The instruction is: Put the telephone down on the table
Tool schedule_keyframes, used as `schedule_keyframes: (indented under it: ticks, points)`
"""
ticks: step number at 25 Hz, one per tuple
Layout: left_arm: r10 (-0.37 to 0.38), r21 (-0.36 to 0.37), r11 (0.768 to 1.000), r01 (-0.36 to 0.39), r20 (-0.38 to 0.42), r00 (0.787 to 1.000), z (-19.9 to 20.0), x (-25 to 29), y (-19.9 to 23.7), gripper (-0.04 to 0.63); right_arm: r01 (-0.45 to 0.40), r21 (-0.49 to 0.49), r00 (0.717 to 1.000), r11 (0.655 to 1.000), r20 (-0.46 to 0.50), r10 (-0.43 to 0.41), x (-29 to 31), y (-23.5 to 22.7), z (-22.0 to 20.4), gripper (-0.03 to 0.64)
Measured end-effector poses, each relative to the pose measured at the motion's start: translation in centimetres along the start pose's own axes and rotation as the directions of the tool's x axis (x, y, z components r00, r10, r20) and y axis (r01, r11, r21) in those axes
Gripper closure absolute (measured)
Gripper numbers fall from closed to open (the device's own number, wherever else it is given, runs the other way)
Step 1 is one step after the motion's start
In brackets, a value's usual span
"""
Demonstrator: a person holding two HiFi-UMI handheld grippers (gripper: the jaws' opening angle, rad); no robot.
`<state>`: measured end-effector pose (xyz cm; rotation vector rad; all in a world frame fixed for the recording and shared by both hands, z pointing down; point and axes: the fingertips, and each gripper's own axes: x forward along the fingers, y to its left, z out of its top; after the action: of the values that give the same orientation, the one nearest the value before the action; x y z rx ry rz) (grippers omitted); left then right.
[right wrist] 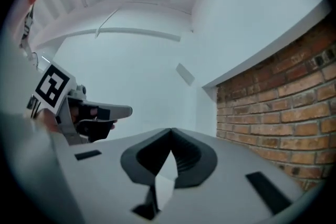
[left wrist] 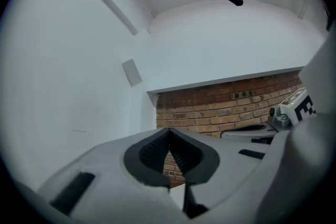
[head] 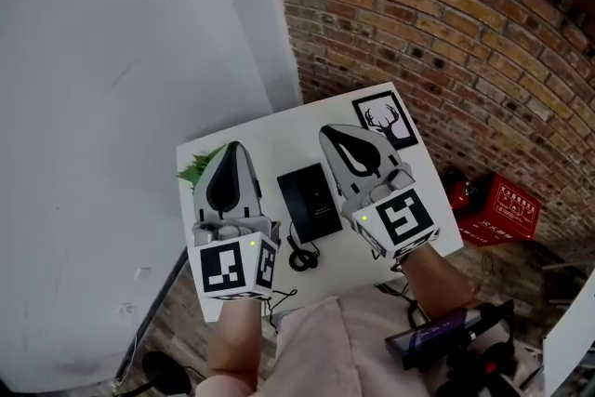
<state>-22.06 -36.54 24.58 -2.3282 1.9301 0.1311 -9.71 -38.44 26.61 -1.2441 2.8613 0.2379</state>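
A black telephone (head: 311,200) lies flat in the middle of the small white table (head: 279,130), its coiled cord (head: 302,256) curling at the near edge. My left gripper (head: 232,146) is held up to the left of the phone and my right gripper (head: 327,131) to the right of it, both well above the tabletop. Neither touches the phone. In the left gripper view the left gripper (left wrist: 169,131) has its jaws shut tip to tip with nothing between them. The right gripper (right wrist: 170,131) looks the same in its own view, shut and empty.
A framed deer picture (head: 386,119) lies at the table's far right corner and a green plant (head: 200,167) at its left edge. A brick wall (head: 446,33) stands behind, a white wall (head: 121,107) to the left, and a red box (head: 507,209) sits on the floor.
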Motion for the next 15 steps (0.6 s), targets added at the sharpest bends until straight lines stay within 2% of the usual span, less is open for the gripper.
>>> schedule_keyframes:
  ticks: [3, 8, 15]
  points:
    - [-0.002, 0.045, 0.999, 0.001, 0.019, 1.0, 0.94, -0.07, -0.45, 0.589, 0.017, -0.006, 1.0, 1.0, 0.011, -0.017, -0.39, -0.02, 0.34, 0.612]
    - [-0.02, 0.019, 1.0, 0.02, 0.011, 1.0, 1.0, 0.01, -0.93, 0.589, 0.035, -0.016, 0.999, 0.999, 0.022, -0.035, -0.93, -0.43, 0.91, 0.612]
    - [-0.013, 0.073, 0.997, 0.013, 0.003, 1.0, 0.72, -0.16, -1.04, 0.589, 0.021, -0.017, 0.999, 1.0, 0.027, -0.021, -0.92, -0.06, 0.95, 0.614]
